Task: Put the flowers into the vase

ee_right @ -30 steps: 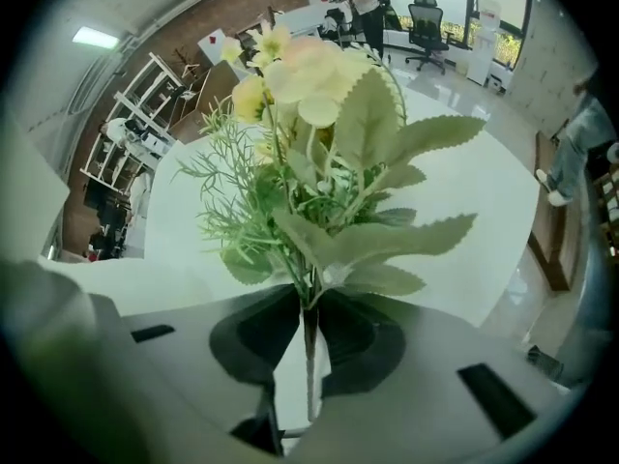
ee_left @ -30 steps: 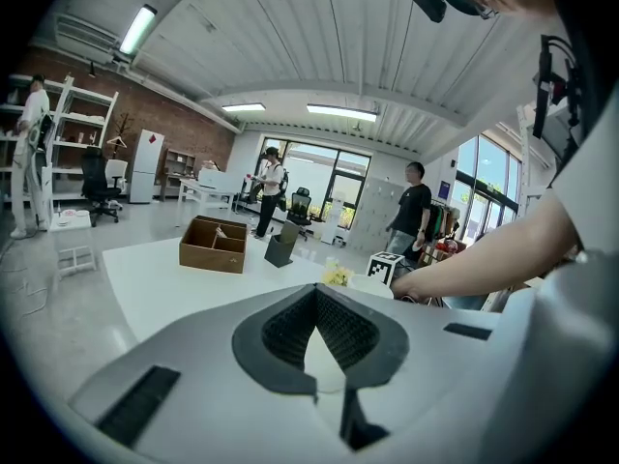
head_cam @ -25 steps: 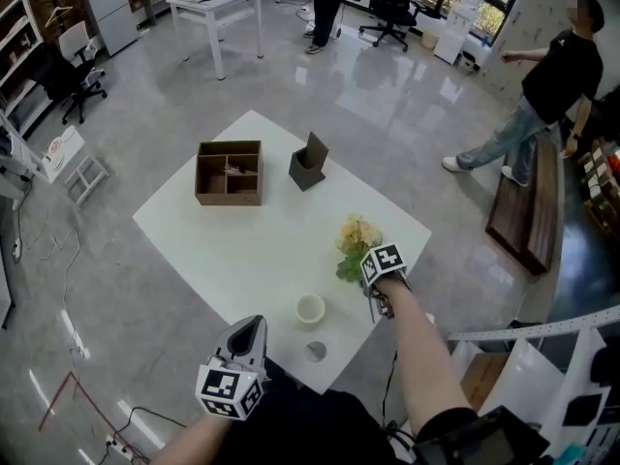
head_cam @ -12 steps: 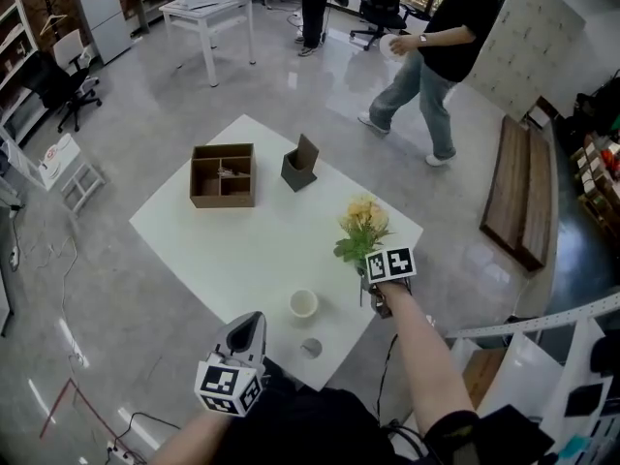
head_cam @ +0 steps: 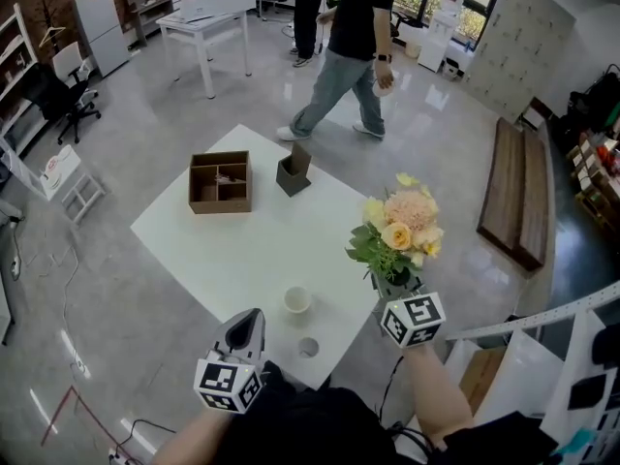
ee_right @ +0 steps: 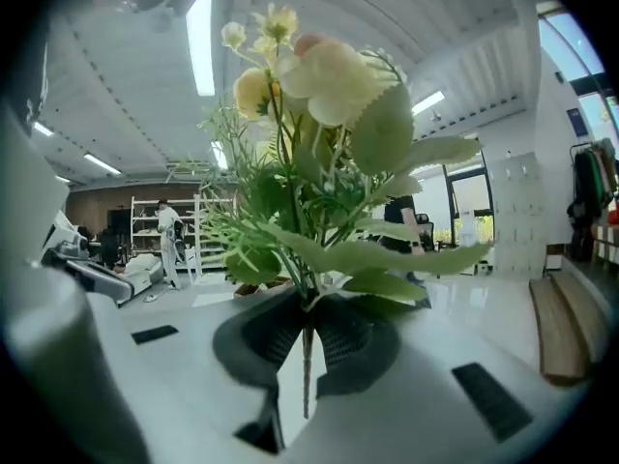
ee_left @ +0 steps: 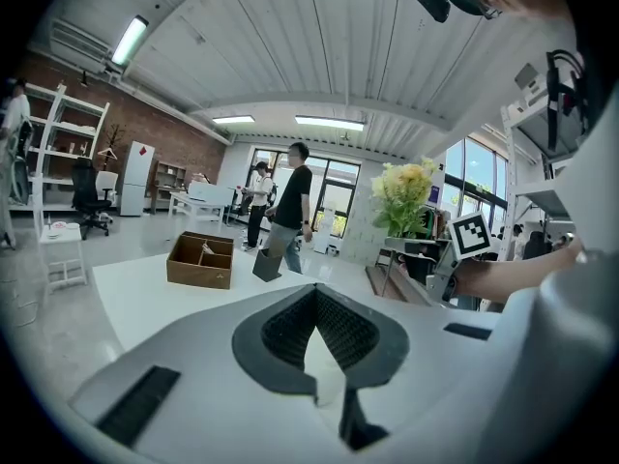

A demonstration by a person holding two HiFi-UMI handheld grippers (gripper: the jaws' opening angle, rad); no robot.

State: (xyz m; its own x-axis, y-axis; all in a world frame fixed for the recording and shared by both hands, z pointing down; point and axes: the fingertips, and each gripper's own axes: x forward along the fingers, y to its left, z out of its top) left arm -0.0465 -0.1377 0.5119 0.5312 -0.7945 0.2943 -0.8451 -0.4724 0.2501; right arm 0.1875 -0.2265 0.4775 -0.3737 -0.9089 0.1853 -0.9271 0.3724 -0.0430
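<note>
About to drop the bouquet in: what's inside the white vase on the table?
The vase stands open-topped with nothing sticking out; its inside looks pale and bare from the head view. Its bottom is too small to make out. The flowers are clamped in the right gripper.

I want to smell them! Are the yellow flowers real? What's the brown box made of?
The bunch of yellow and peach flowers with green leaves is probably fake, fabric petals on a plastic stem: stiff, even, matte leaves, though that's unsure. The brown divided box looks like wood or thick cardboard: flat matte panels.
</note>
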